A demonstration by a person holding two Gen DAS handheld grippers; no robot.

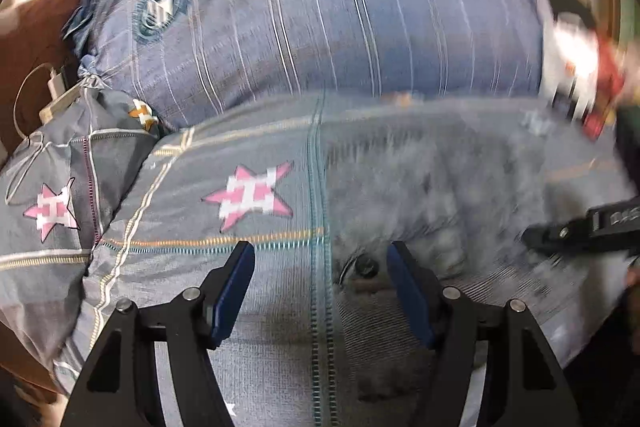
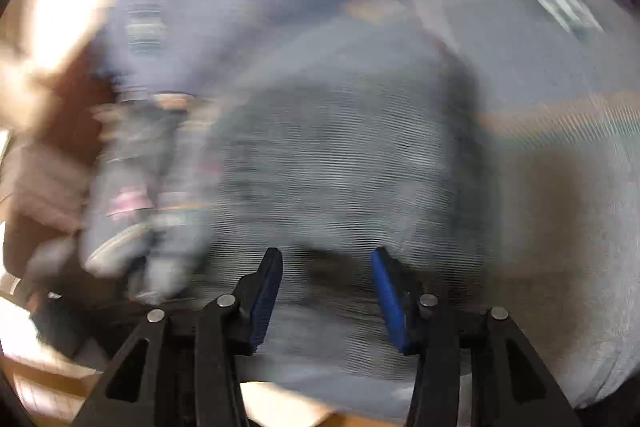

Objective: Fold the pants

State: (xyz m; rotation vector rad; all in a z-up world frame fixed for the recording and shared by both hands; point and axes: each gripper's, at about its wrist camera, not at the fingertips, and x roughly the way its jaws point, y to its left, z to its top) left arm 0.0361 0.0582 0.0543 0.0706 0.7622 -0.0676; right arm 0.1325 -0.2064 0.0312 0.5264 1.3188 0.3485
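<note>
Pants (image 1: 432, 187) lie spread on the bed's patterned cover (image 1: 200, 259), at one o'clock from the left hand-held gripper (image 1: 320, 291), whose jaws gape empty above the button; right hand-held gripper (image 2: 326, 291) stands part-open, holding nothing, likely poised to pinch fabric.

Grey pants (image 1: 420, 179) lie on a grey bedsheet (image 1: 200, 227) with pink-white stars; the pillow (image 1: 320, 19) is blue-striped.

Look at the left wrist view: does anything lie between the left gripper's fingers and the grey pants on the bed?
Nothing visible does. The left gripper hangs open directly over the grey pants, near their dark button. The star-patterned bedsheet lies beneath the pants, not over them.
</note>
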